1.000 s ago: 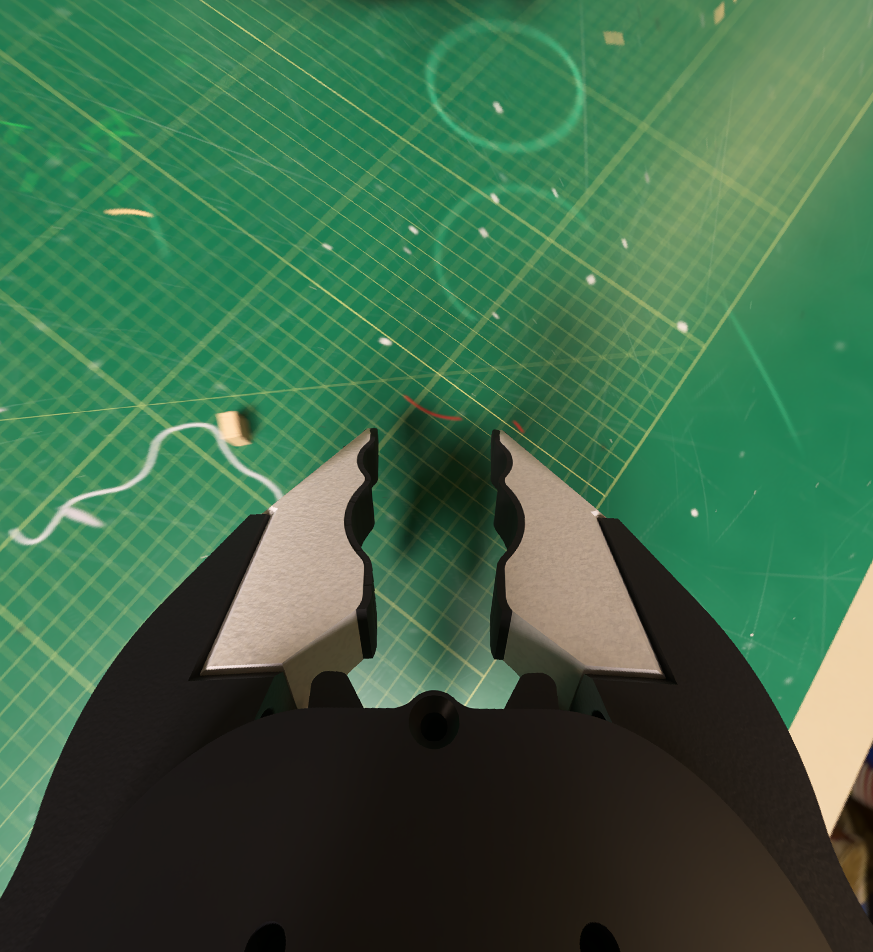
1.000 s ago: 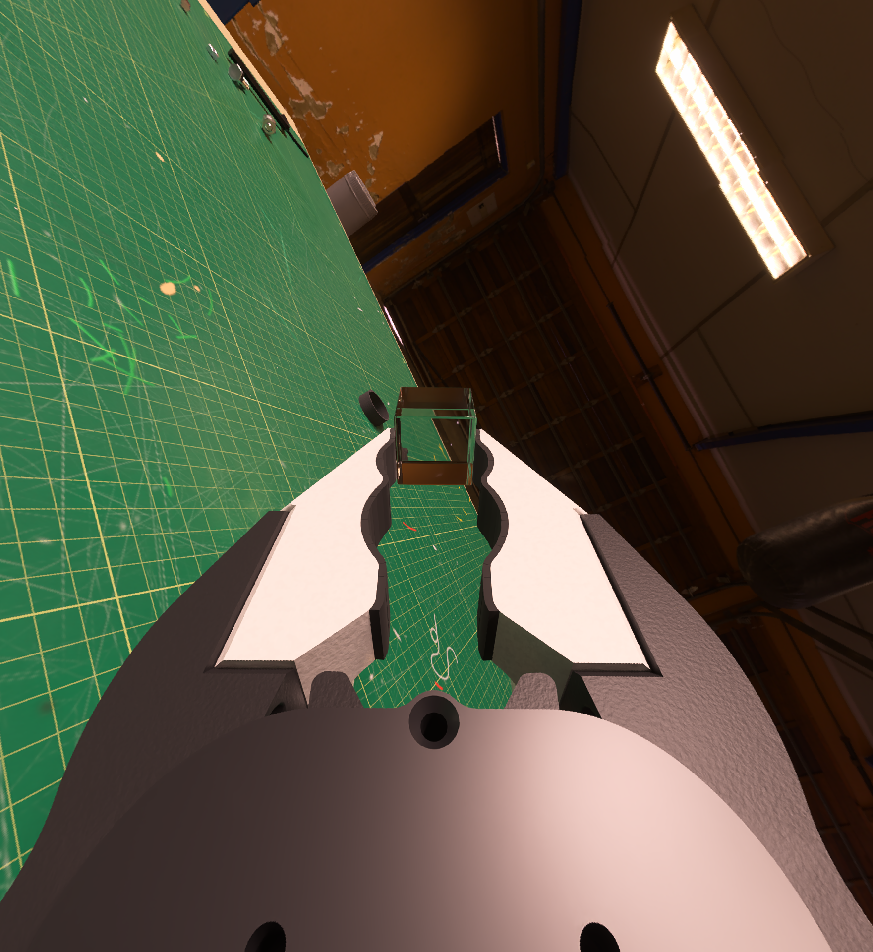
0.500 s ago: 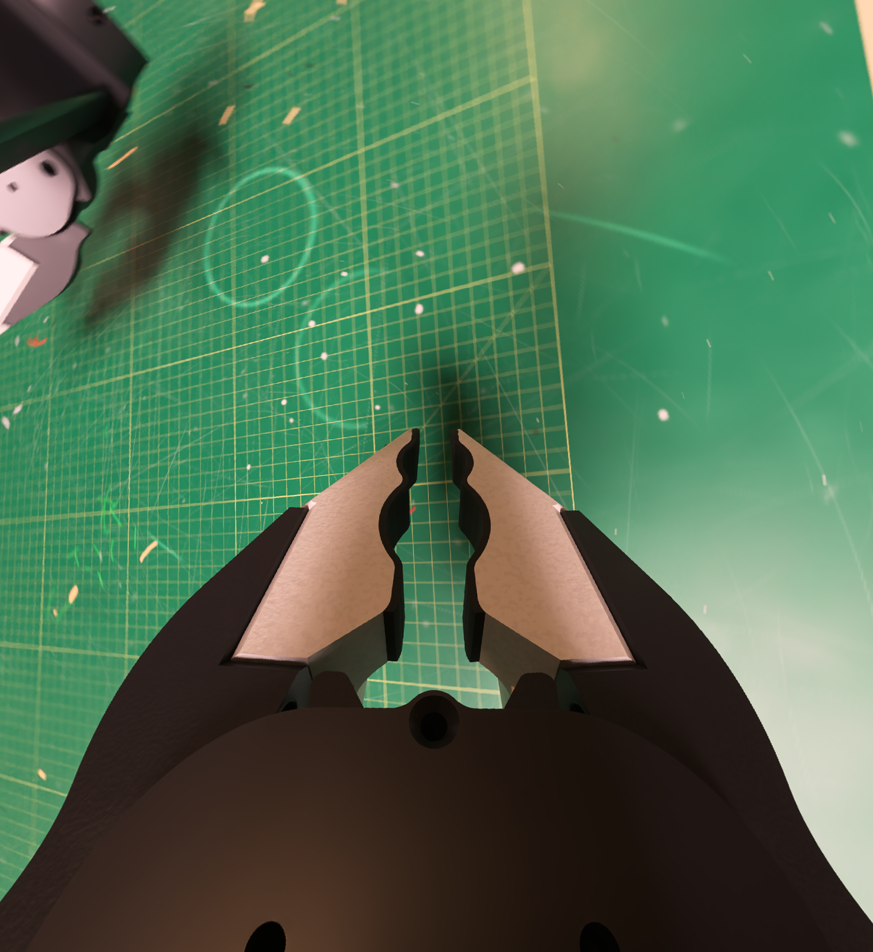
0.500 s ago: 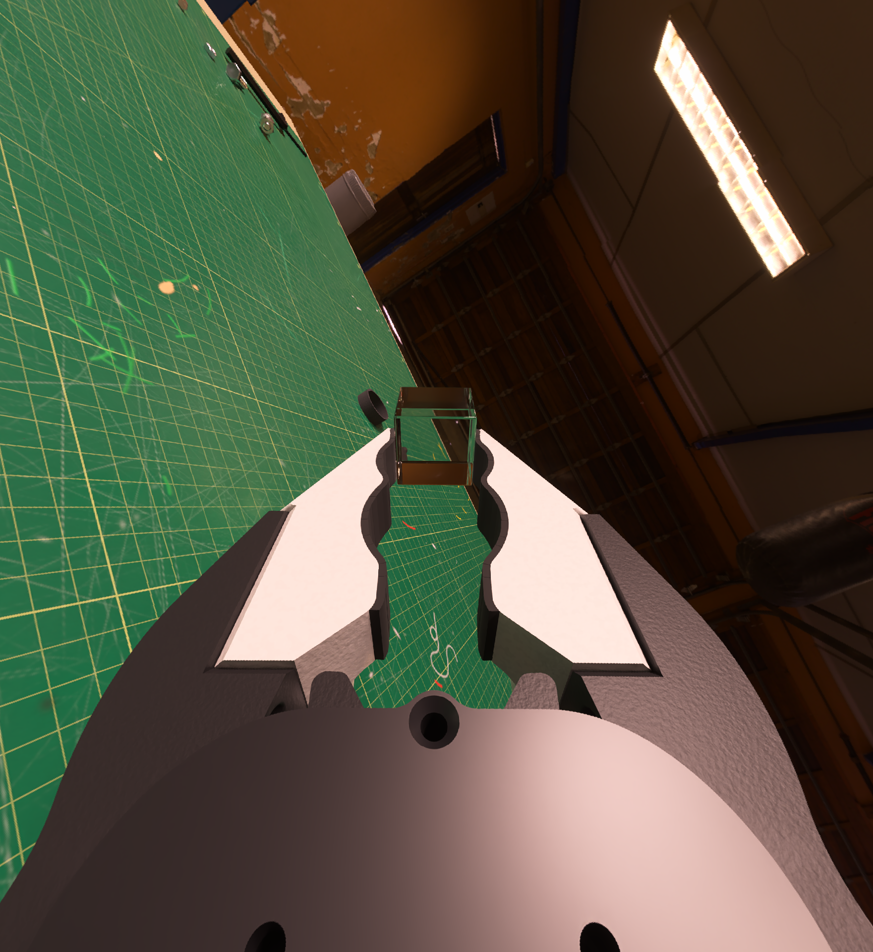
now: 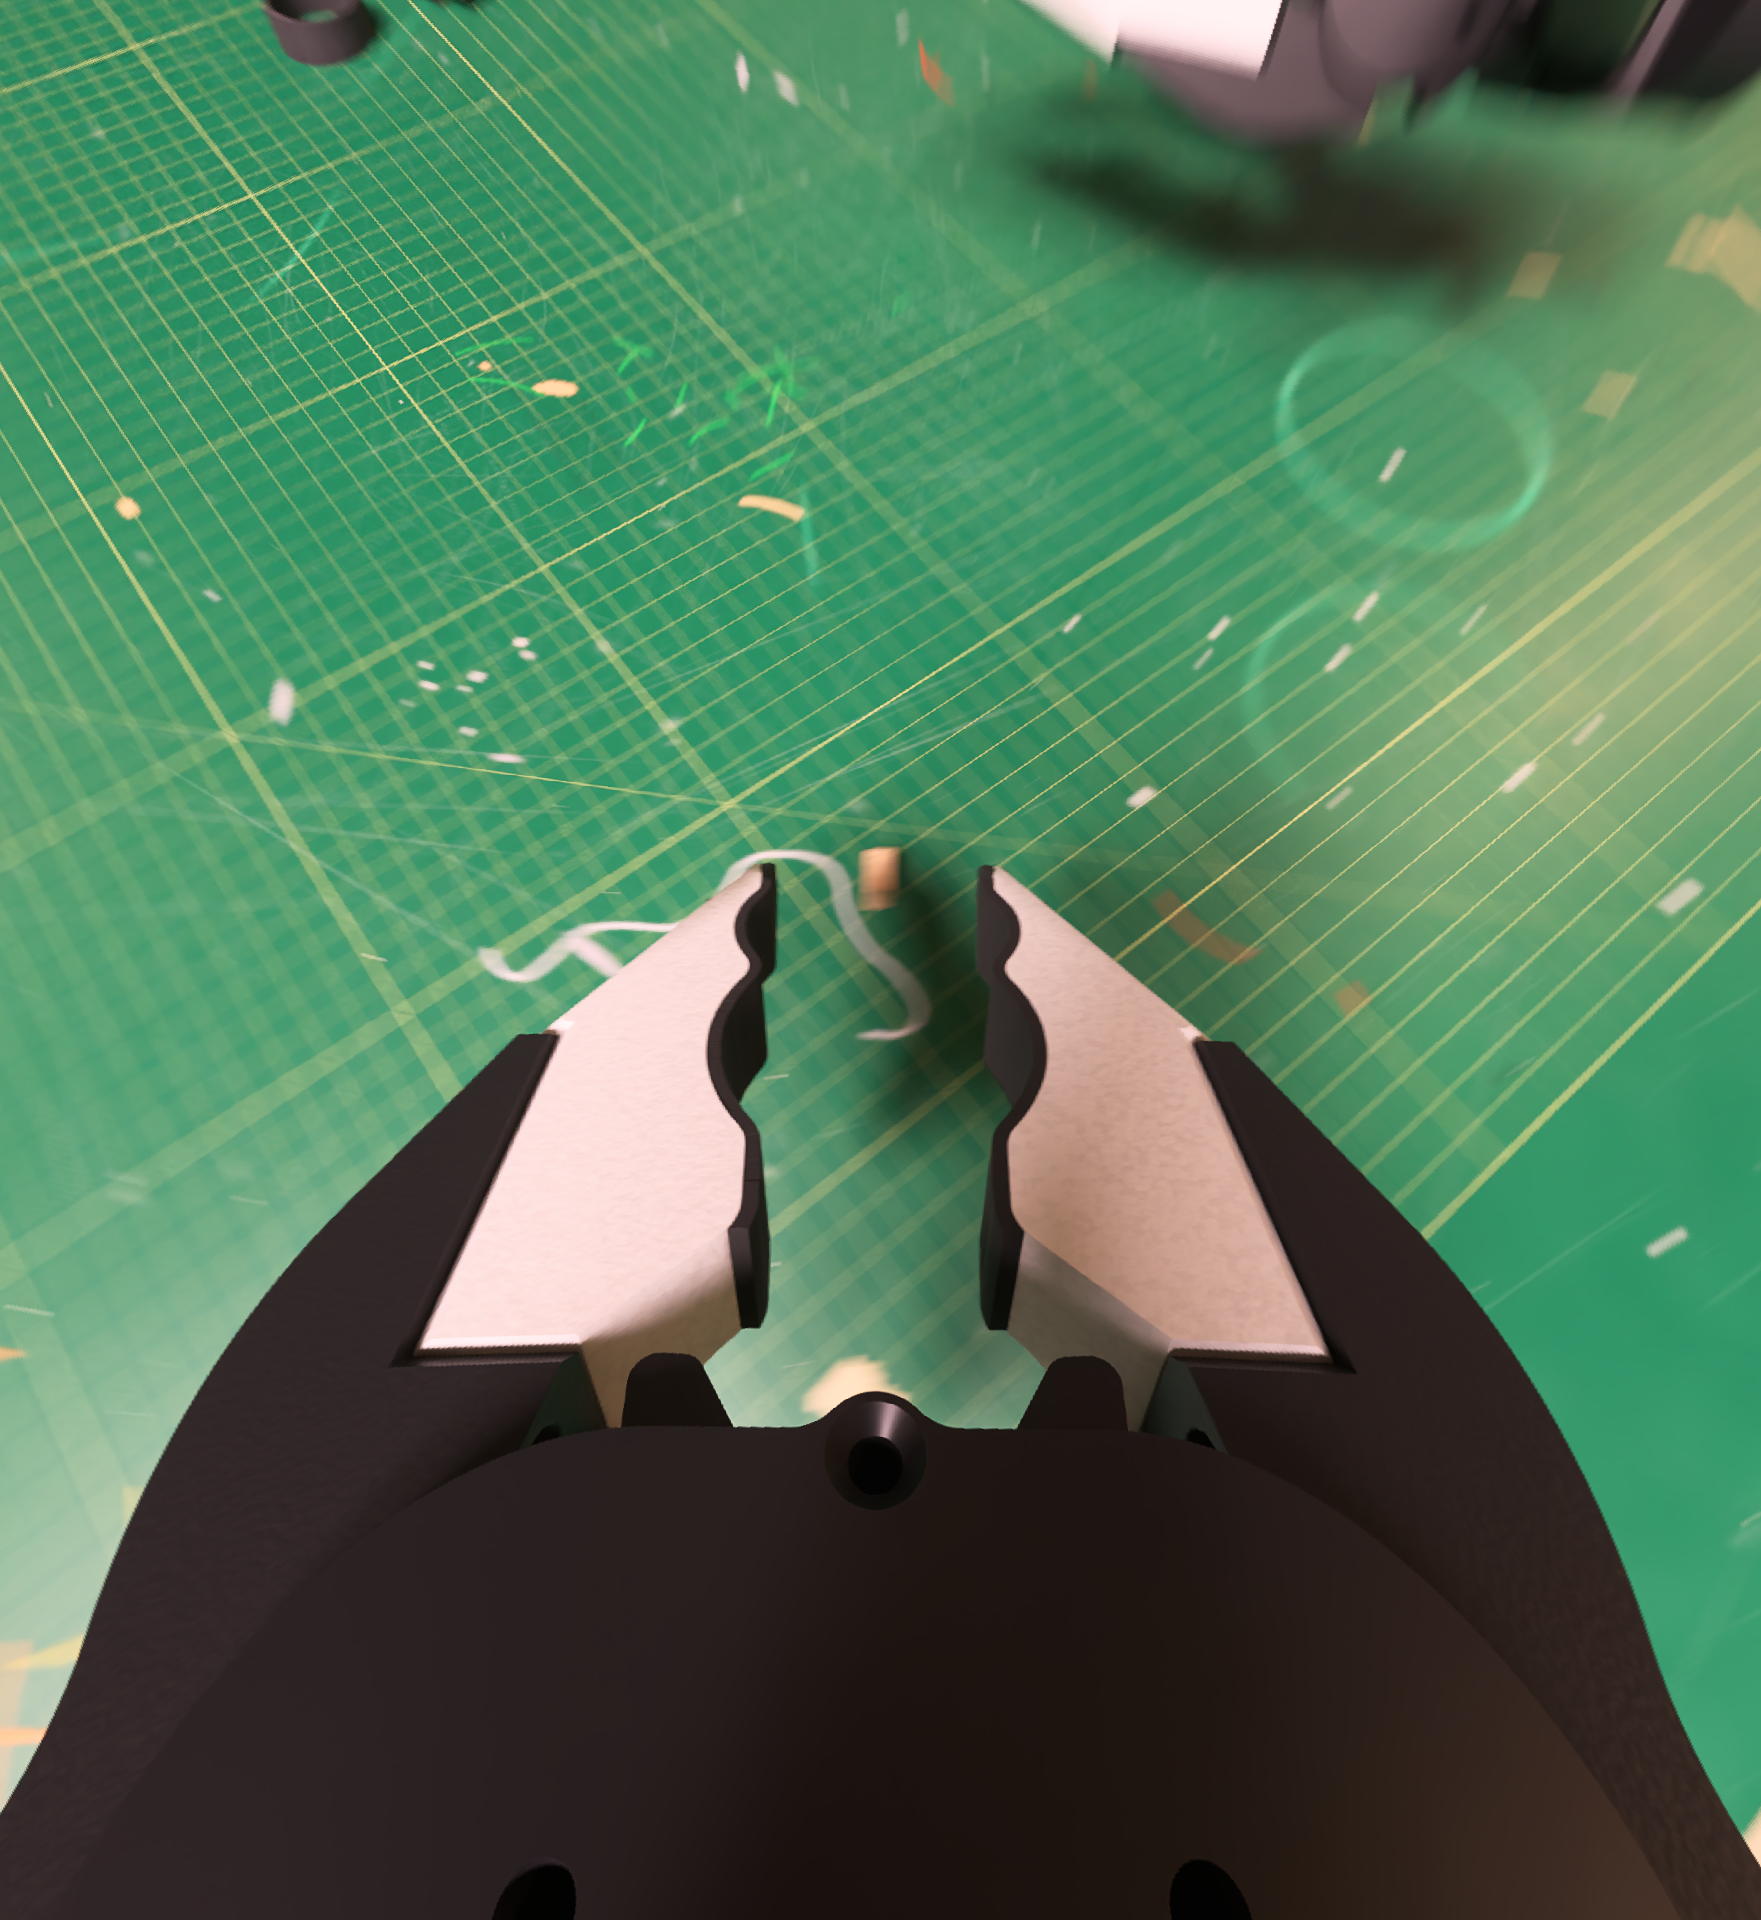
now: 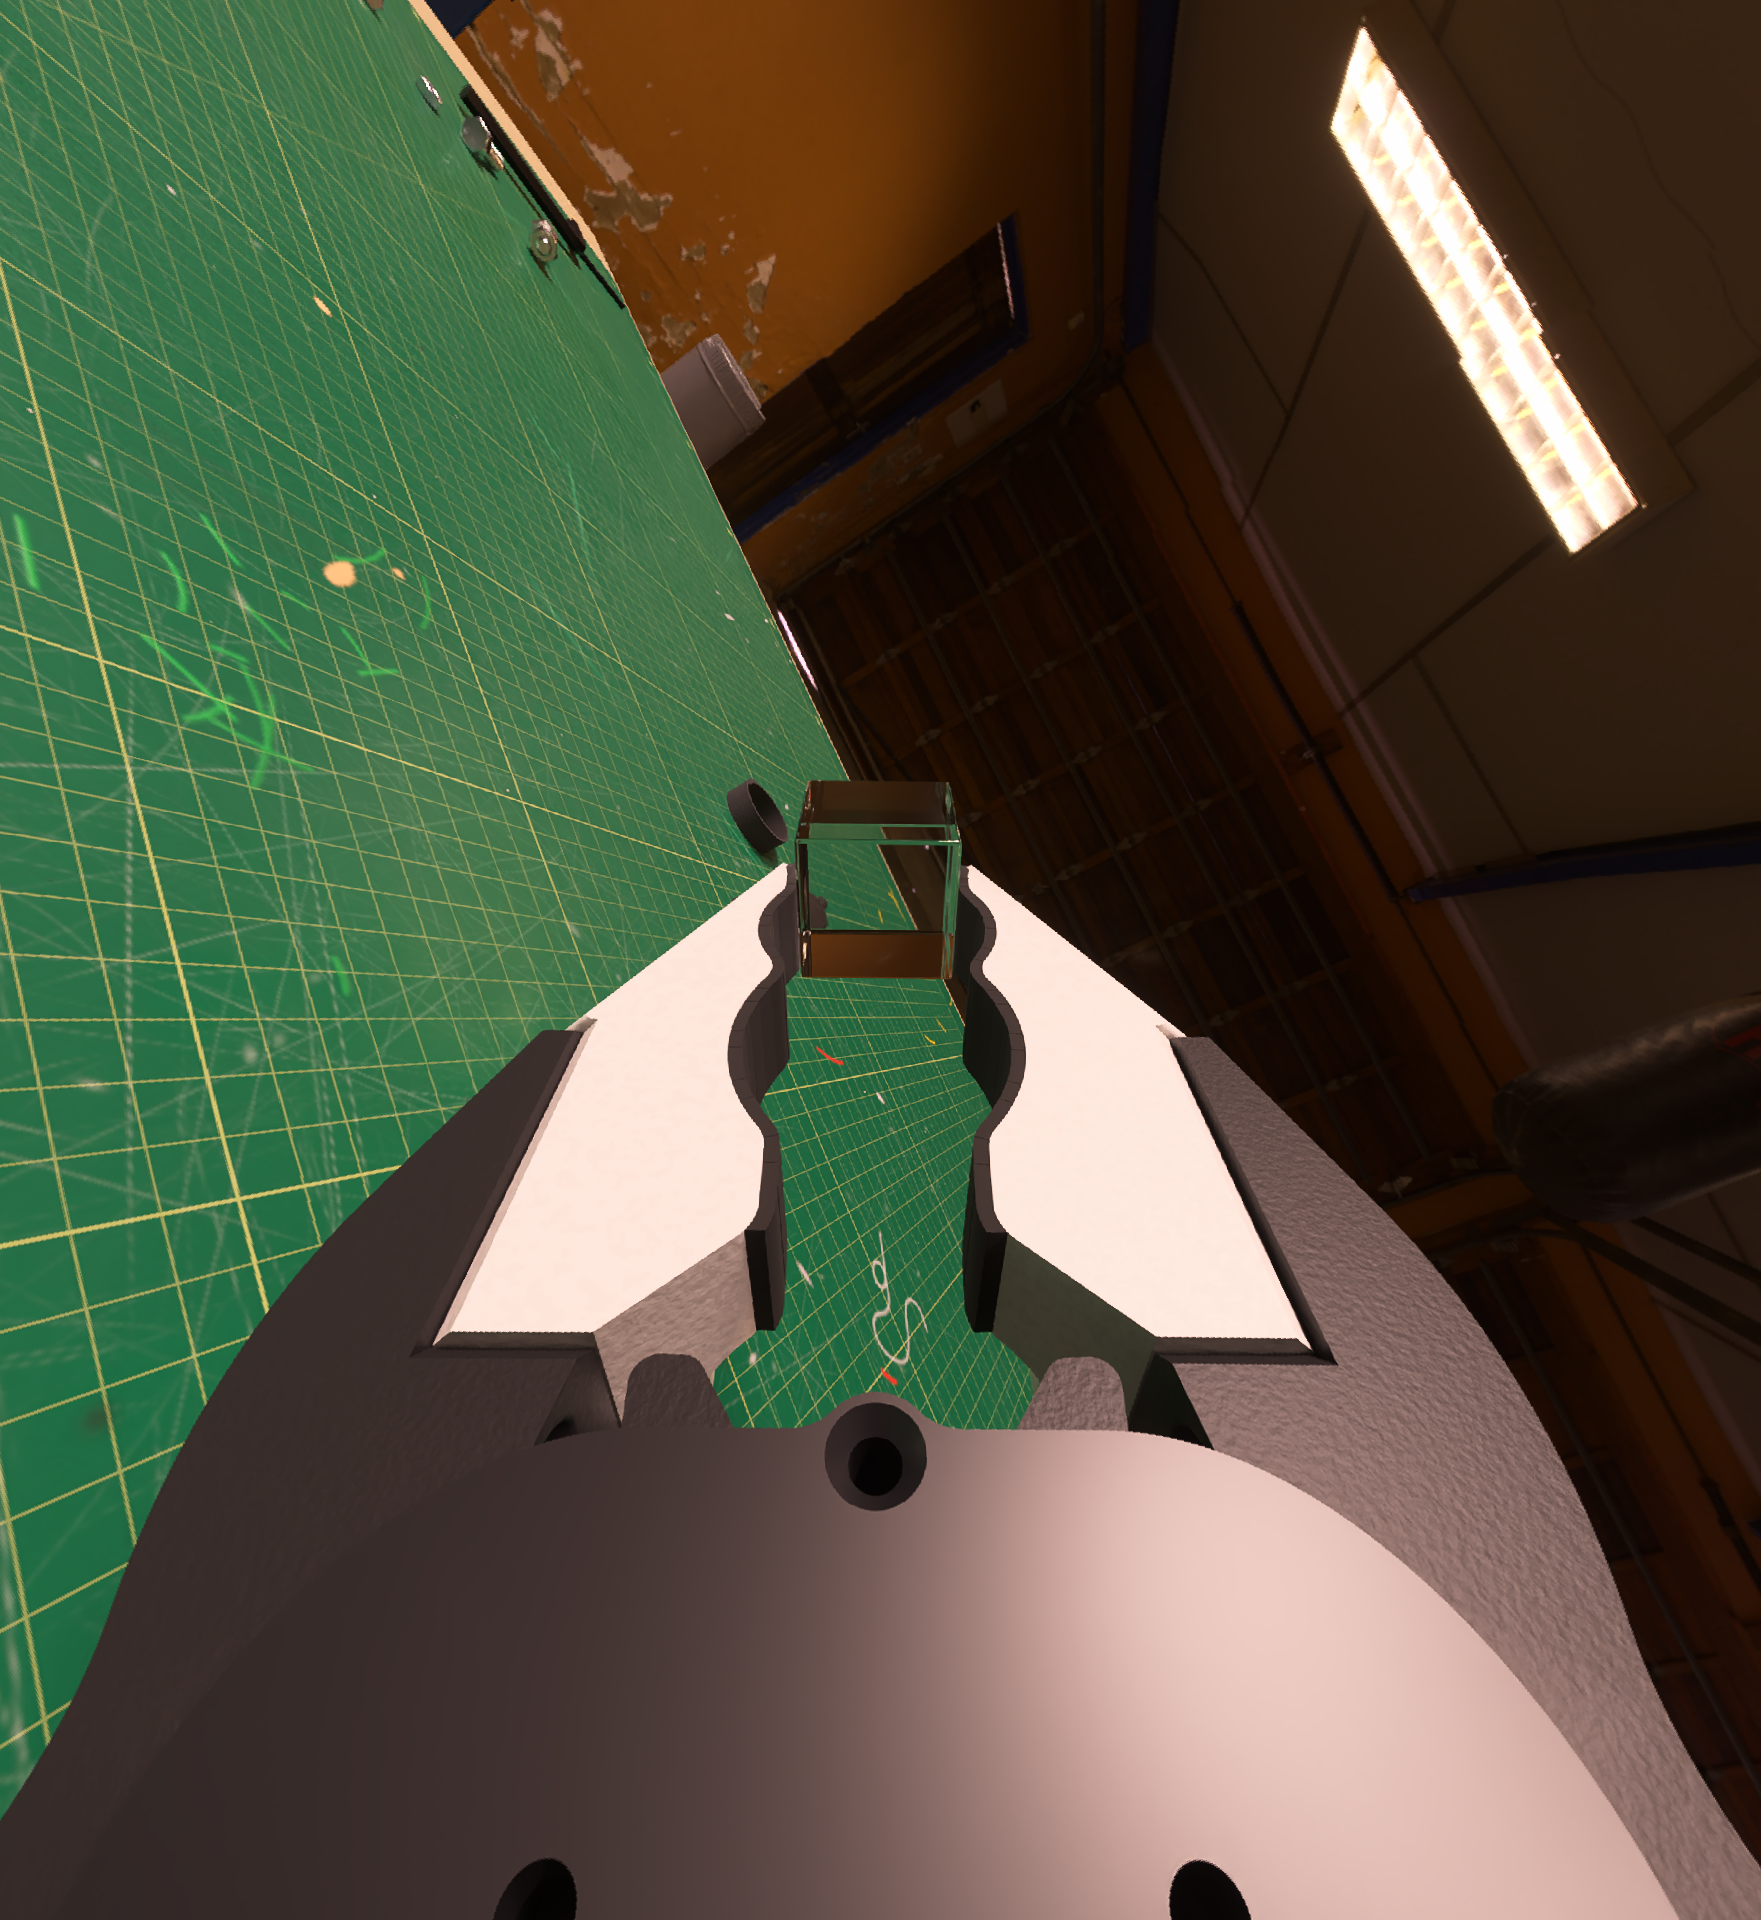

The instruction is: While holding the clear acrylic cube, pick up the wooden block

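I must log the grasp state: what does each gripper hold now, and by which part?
The right gripper holds the clear cube at its fingertips, pressing two opposite side faces. The left gripper is open and holds nothing.

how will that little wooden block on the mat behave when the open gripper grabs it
The wooden block looks tiny beside the left hand-held gripper, so it is probably very light and may skid on the smooth green mat if nudged off-centre. Its flat faces suggest it won't roll. Being so small, it could twist unless the fingertips close squarely.
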